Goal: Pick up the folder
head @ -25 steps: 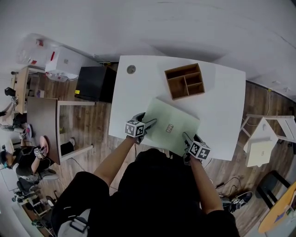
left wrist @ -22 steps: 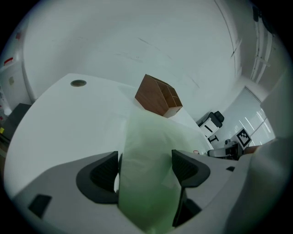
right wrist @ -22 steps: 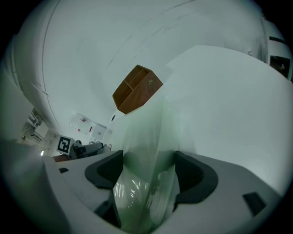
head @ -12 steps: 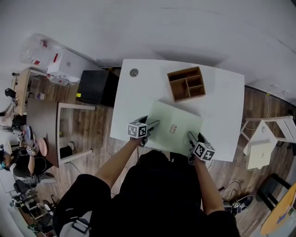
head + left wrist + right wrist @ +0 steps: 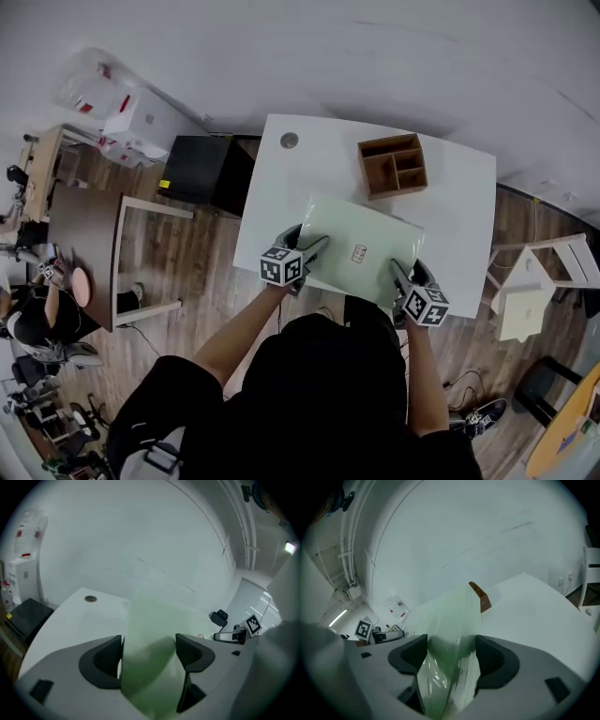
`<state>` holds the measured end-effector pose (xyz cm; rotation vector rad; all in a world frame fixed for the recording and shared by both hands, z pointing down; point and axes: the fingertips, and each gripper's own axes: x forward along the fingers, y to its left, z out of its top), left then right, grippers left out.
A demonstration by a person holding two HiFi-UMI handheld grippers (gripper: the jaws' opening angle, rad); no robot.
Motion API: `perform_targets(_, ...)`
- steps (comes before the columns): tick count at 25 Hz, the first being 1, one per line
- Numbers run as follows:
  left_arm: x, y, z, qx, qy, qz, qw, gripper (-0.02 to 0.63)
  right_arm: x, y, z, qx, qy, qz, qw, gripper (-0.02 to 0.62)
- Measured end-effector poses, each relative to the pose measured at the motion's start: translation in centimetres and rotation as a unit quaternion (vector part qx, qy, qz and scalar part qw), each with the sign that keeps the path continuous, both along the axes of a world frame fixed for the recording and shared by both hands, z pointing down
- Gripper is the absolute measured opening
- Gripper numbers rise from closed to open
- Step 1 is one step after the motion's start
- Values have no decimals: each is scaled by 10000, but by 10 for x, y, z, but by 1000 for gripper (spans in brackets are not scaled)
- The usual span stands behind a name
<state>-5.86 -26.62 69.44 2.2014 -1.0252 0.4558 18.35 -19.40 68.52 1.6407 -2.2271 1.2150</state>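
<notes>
A pale green folder [image 5: 361, 246] with a small label hangs above the white table [image 5: 459, 234], held by both near corners. My left gripper [image 5: 311, 249] is shut on its left corner, my right gripper [image 5: 399, 275] on its right corner. In the left gripper view the green folder [image 5: 152, 634] fills the gap between the jaws of the left gripper [image 5: 149, 656]. In the right gripper view the folder [image 5: 452, 634] stands edge-on between the jaws of the right gripper [image 5: 451, 660]. The folder's far edge reaches toward the wooden organiser.
A wooden organiser [image 5: 392, 165] with compartments stands at the table's far side. A round cable hole [image 5: 289, 141] sits at the far left corner. Left of the table are a black cabinet [image 5: 199, 171] and a wooden frame [image 5: 141, 258]; a white stool [image 5: 525, 300] is at the right.
The folder has come up off the table and moved slightly away from me, with both grippers still shut on its near corners. The head view has shifted a little.
</notes>
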Motion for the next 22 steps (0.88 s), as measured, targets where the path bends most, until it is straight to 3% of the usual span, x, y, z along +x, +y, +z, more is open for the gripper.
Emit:
perform_targets(8,-33,40,-66,601,279,-351,9972,354,-28,24,-74,828,369,-139,9958,331)
perform_targets(17,-59,76,-137,1171,814,-868,9860,354,-52,45,-170,1871,878,-217,9782,331)
perform_targets(22,-73,96,-181,1637,914,-924,9779,354,-67,64,-218,2337,979,-120,9673,331)
